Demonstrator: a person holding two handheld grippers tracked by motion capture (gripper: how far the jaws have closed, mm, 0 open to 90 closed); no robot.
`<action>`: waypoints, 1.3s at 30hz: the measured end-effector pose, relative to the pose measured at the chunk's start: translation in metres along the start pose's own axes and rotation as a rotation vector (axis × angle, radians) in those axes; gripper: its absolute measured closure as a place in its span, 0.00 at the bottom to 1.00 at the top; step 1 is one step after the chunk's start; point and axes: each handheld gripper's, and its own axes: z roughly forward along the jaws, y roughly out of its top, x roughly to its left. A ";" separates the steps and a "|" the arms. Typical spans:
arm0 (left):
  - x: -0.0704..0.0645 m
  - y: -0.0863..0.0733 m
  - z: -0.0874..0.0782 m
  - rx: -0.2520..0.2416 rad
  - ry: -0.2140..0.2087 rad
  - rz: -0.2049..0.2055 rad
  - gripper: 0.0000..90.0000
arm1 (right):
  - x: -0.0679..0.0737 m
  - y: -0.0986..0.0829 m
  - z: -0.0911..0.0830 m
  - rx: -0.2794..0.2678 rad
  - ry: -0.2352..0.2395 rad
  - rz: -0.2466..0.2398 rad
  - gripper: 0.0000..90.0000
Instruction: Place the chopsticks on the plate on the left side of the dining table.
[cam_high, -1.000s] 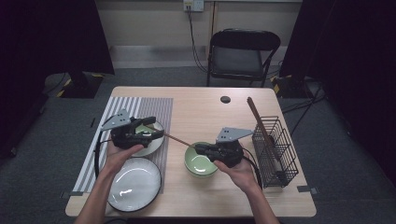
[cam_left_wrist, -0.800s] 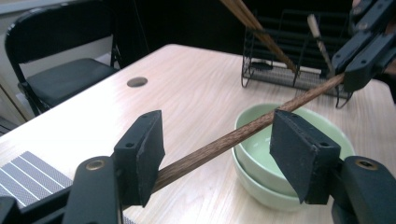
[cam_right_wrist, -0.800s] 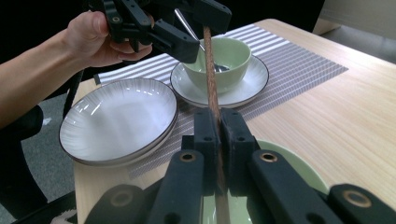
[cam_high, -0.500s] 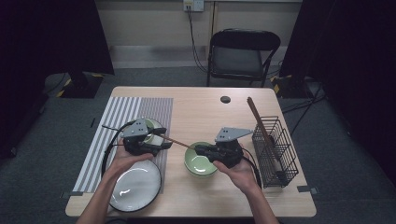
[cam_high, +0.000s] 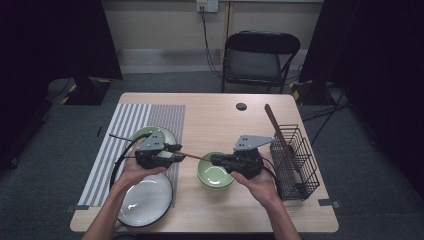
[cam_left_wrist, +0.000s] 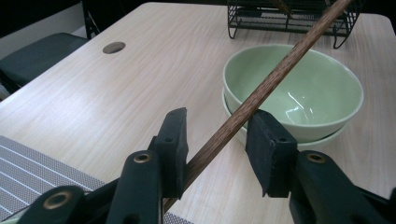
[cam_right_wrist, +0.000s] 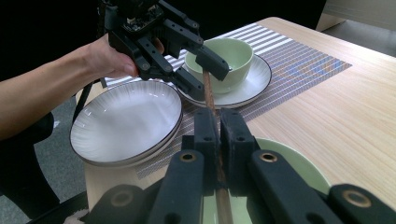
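Dark brown wooden chopstick (cam_high: 192, 157) spanning the gap above the pale wooden counter (cam_high: 215, 117), over the near rim of a pale green ceramic bowl (cam_high: 216, 171). Clamped tight at one end by the right hand-held gripper (cam_right_wrist: 215, 122), jaws closed on the stick. Lying between the parted jaws of the left hand-held gripper (cam_left_wrist: 215, 135), against one pad, not squeezed. White ribbed plate (cam_right_wrist: 123, 120) just beside, on the striped grey mat (cam_high: 130, 125).
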 end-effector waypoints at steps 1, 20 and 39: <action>-0.001 0.000 0.001 -0.001 -0.003 -0.002 0.68 | 0.000 0.000 0.000 -0.001 0.002 0.001 0.96; -0.015 0.007 0.013 0.004 -0.168 0.034 0.89 | -0.013 0.005 -0.023 -0.103 -0.072 0.001 0.72; -0.021 0.019 0.004 -0.095 -0.260 -0.001 0.95 | -0.022 0.002 -0.026 -0.104 -0.158 0.027 0.37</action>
